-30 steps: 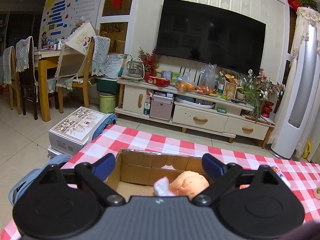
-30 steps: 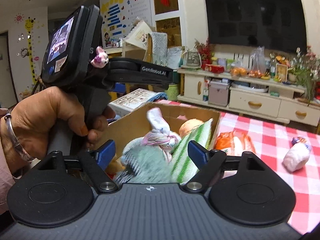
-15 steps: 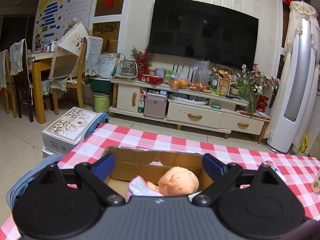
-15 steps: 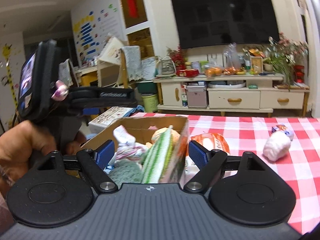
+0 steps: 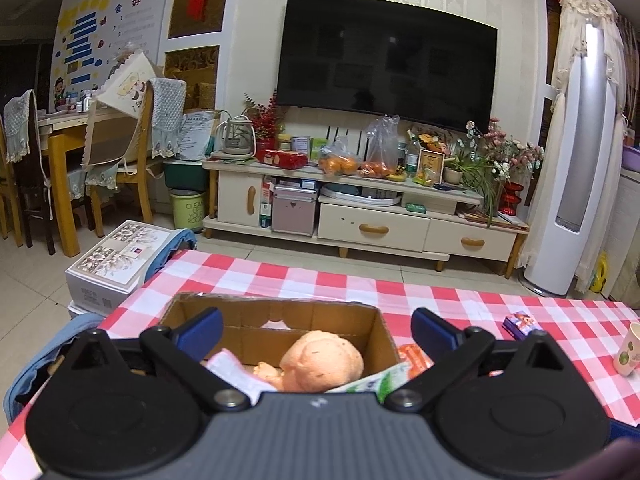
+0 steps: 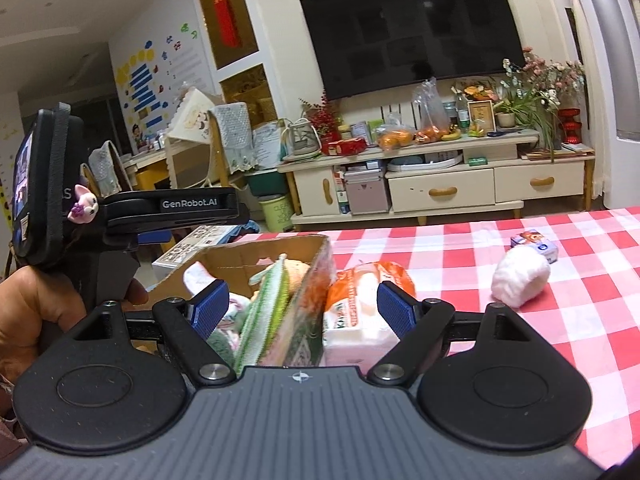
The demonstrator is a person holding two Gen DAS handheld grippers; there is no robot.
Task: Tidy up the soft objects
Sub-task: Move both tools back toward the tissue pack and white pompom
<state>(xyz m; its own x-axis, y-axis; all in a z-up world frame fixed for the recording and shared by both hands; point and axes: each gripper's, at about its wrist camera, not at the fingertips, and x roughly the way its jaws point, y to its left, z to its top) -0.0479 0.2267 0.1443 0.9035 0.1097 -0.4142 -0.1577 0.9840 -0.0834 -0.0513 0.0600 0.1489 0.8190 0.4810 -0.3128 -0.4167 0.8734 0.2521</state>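
Note:
An open cardboard box (image 5: 276, 320) stands on the red-checked tablecloth (image 5: 440, 304). Inside lie an orange plush (image 5: 320, 364), a white cloth (image 5: 232, 368) and a green-striped cloth (image 6: 268, 300). My left gripper (image 5: 316, 332) hovers over the box with its jaws opening and nothing pressed between them. My right gripper (image 6: 302, 306) is open, straddling the box's right wall (image 6: 316, 280) and an orange-and-white packet (image 6: 360, 304) beside the box. A white fluffy ball (image 6: 520, 280) lies to the right on the cloth.
A small purple packet (image 6: 534, 246) lies behind the ball, and a paper cup (image 5: 630, 354) stands at the far right. A hand (image 6: 40, 312) holds the left tool's black housing (image 6: 172, 208). Beyond the table's far edge are a TV cabinet (image 5: 360, 216), chairs and boxes on the floor.
The right gripper rolled and shifted right, from over the box's contents to over its right wall and the orange packet. The left gripper drew back slightly and its jaws widened.

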